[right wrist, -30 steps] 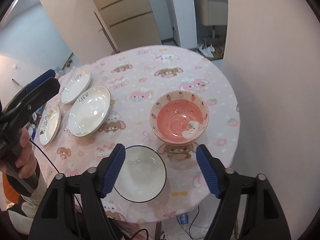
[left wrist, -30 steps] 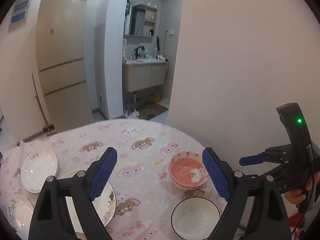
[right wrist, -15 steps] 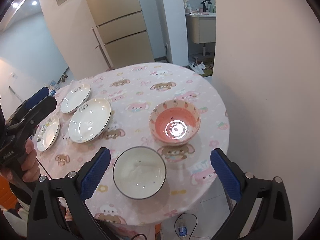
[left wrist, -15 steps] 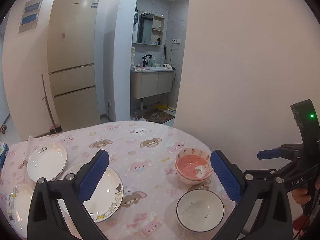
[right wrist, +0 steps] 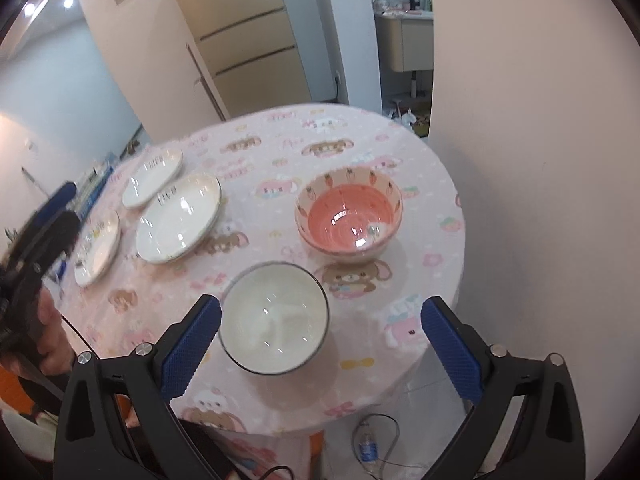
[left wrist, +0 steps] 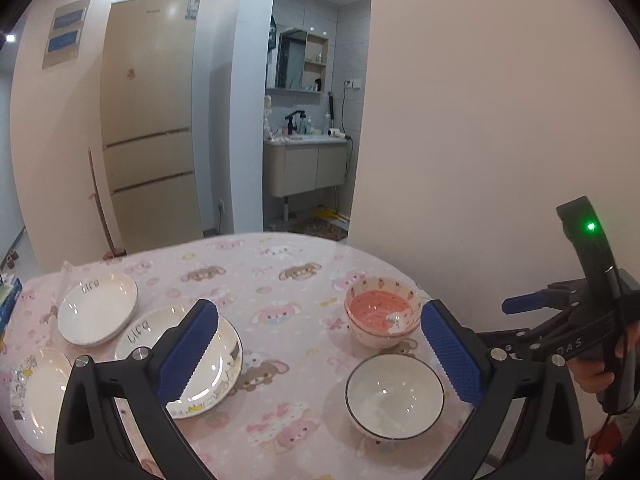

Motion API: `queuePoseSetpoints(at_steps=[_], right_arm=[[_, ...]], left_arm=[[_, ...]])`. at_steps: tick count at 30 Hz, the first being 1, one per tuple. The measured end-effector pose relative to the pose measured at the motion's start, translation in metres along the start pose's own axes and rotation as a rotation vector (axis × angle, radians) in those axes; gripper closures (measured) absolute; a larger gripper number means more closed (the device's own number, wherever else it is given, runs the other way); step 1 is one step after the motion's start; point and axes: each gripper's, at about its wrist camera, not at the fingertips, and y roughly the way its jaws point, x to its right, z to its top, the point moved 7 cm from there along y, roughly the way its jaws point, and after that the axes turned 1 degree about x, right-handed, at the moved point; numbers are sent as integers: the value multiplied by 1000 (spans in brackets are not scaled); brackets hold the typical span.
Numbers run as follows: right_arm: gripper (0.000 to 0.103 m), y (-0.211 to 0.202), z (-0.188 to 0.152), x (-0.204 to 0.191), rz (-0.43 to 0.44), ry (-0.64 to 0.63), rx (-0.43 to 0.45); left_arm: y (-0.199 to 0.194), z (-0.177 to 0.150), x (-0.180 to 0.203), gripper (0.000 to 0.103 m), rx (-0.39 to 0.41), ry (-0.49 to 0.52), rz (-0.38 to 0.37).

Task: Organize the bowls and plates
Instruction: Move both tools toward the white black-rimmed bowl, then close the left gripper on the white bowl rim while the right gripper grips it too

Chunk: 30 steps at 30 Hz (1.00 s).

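On the round table with a pink cartoon cloth (left wrist: 280,280) (right wrist: 420,184) stand a pink bowl (left wrist: 382,316) (right wrist: 348,216) and, nearer to me, a white bowl with a dark rim (left wrist: 394,396) (right wrist: 276,318). Three white plates lie to the left: a far plate (left wrist: 98,308) (right wrist: 152,178), a middle plate (left wrist: 216,364) (right wrist: 178,218) and a near plate (left wrist: 30,392) (right wrist: 98,254). My left gripper (left wrist: 318,352) hangs open above the table between the middle plate and the bowls. My right gripper (right wrist: 320,348) is open above the white bowl, holding nothing.
A plain wall (left wrist: 480,120) stands close against the table's right side. A tall fridge (left wrist: 148,120) and a doorway to a washroom lie beyond. The table's edge drops off near the white bowl; a bottle (right wrist: 366,450) and a cable lie on the floor below.
Both pairs of jaws have opened wider. Both hands have drifted a little, so the left view now takes in more of the table and all three plates.
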Motion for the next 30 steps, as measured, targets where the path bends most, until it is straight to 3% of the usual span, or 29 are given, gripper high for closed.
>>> queuePoseSetpoints(at_steps=[7, 11, 18, 20, 22, 27, 30], right_arm=[[10, 34, -23, 1, 16, -26, -100], [22, 47, -30, -3, 24, -47, -124], [27, 64, -29, -9, 21, -77, -159], [44, 67, -30, -7, 21, -78, -166], [53, 71, -32, -7, 13, -104, -184], [61, 85, -35, -4, 21, -85, -223], [67, 92, -34, -3, 14, -83, -230]], left_arm=[[29, -32, 1, 0, -122, -9, -13], [42, -49, 5, 0, -157, -7, -25], [64, -68, 6, 0, -211, -25, -54], [71, -74, 4, 0, -224, -32, -44], [79, -79, 2, 5, -232, -17, -14], [95, -90, 4, 14, -277, -18, -53], [104, -96, 7, 26, -299, 3, -52]])
